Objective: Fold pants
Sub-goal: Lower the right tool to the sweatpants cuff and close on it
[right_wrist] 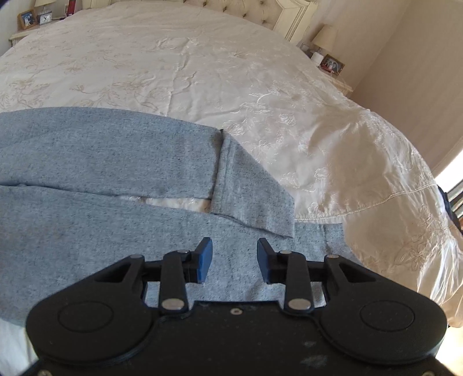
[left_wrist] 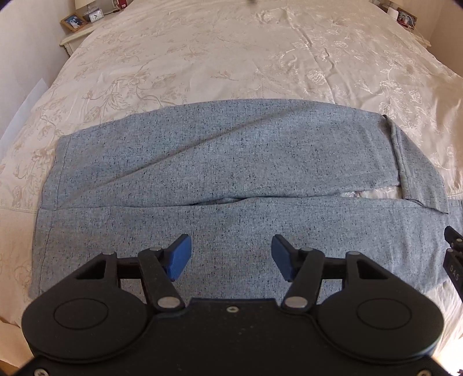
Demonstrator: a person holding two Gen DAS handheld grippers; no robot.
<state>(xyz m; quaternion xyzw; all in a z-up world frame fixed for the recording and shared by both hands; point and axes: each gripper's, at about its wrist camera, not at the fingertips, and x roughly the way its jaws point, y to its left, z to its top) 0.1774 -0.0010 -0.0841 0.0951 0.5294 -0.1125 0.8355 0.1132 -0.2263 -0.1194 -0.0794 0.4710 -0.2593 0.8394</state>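
Grey-blue speckled pants (left_wrist: 225, 162) lie spread sideways across the near part of the bed, the two legs side by side with a narrow slit of bedspread showing between them. The far leg's right end is folded back over itself (right_wrist: 249, 191). My left gripper (left_wrist: 231, 257) hovers over the near leg, its blue pads apart, nothing between them. My right gripper (right_wrist: 234, 263) hangs over the near leg's right end, jaws apart, empty. The right gripper's black tip (left_wrist: 454, 245) shows at the right edge of the left wrist view.
A cream embroidered bedspread (left_wrist: 246, 57) covers the bed beyond the pants. A nightstand with a photo frame (left_wrist: 73, 22) and clock stands at the far left. Another nightstand with a lamp (right_wrist: 325, 37) and frames stands at the far right. The bed's right edge (right_wrist: 419, 231) drops away.
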